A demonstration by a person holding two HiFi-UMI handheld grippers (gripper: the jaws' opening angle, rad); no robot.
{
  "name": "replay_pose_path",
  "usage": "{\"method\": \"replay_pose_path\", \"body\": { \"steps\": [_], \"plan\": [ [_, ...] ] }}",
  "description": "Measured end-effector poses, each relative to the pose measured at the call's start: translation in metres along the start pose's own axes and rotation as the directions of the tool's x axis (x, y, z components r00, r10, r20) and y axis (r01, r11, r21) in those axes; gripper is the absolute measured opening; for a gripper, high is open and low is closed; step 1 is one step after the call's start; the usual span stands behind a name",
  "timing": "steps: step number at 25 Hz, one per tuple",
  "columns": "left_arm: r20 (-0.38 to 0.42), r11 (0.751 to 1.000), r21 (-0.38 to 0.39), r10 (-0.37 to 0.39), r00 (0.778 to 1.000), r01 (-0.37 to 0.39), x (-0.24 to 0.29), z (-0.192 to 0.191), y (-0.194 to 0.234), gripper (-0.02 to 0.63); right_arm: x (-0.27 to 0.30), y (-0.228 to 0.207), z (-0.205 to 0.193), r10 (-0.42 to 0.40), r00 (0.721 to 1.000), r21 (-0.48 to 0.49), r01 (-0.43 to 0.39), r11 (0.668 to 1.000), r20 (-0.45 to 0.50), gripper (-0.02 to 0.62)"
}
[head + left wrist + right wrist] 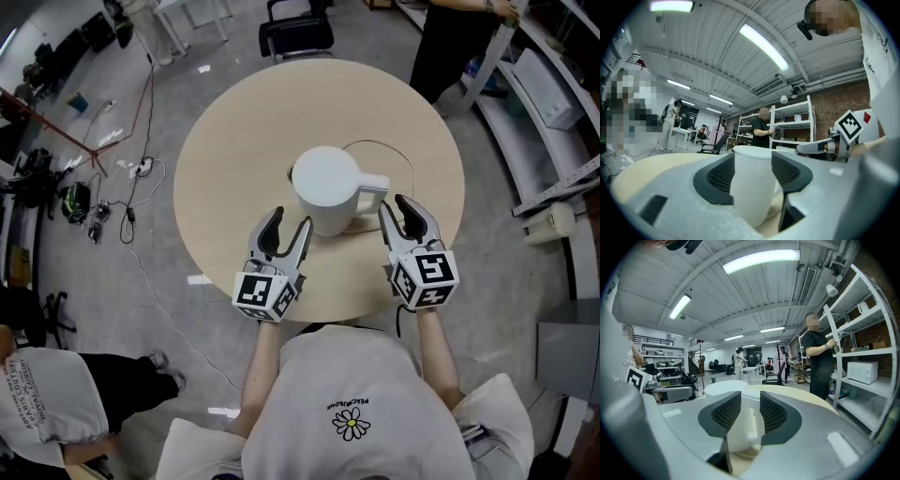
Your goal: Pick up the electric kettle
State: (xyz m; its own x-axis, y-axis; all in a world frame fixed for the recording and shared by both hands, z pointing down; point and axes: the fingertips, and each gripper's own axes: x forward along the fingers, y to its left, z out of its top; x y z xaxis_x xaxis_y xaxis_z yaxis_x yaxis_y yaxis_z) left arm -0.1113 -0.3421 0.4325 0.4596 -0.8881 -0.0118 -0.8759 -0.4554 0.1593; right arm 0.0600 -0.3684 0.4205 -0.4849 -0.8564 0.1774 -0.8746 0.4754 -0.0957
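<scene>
A white electric kettle (pixel 327 187) stands near the middle of a round beige table (pixel 234 141), its handle (pixel 371 193) pointing right. My left gripper (pixel 289 225) is open at the kettle's near left side. In the left gripper view the kettle body (pixel 752 187) stands just ahead between the pads of the left gripper (pixel 753 157), which do not press on it. My right gripper (pixel 395 206) is open beside the handle. In the right gripper view the handle (pixel 745 430) shows in the gap of the right gripper (pixel 750 397).
A thin cord (pixel 394 155) loops on the table behind the kettle. A black chair (pixel 295 33) stands beyond the far edge. A person (pixel 450 47) stands at metal shelving (pixel 553 103) on the right. Cables (pixel 131 169) lie on the floor at the left.
</scene>
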Motion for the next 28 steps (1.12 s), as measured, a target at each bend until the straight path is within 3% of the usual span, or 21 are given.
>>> {"method": "replay_pose_path", "body": {
  "steps": [4,10,23,28],
  "plan": [
    [-0.054,0.999,-0.013,-0.045,0.998,0.045,0.012,-0.025,0.004,0.302,0.02,-0.004,-0.022,-0.002,0.998,-0.01,0.001,1.0,-0.06,0.159],
    [-0.125,0.995,-0.013,-0.098,0.987,0.097,0.03,-0.05,0.005,0.359,0.044,-0.011,-0.046,-0.036,0.991,-0.062,0.028,0.998,-0.126,0.186],
    [-0.148,0.983,-0.033,-0.183,0.972,0.18,0.057,-0.066,0.01,0.457,0.08,-0.027,-0.062,-0.077,0.983,-0.081,0.064,0.995,-0.168,0.186],
    [-0.228,0.968,0.053,-0.229,0.946,0.247,0.066,-0.08,0.0,0.465,0.088,-0.031,-0.065,-0.093,0.982,-0.068,0.083,0.994,-0.165,0.154]
  ]
}}
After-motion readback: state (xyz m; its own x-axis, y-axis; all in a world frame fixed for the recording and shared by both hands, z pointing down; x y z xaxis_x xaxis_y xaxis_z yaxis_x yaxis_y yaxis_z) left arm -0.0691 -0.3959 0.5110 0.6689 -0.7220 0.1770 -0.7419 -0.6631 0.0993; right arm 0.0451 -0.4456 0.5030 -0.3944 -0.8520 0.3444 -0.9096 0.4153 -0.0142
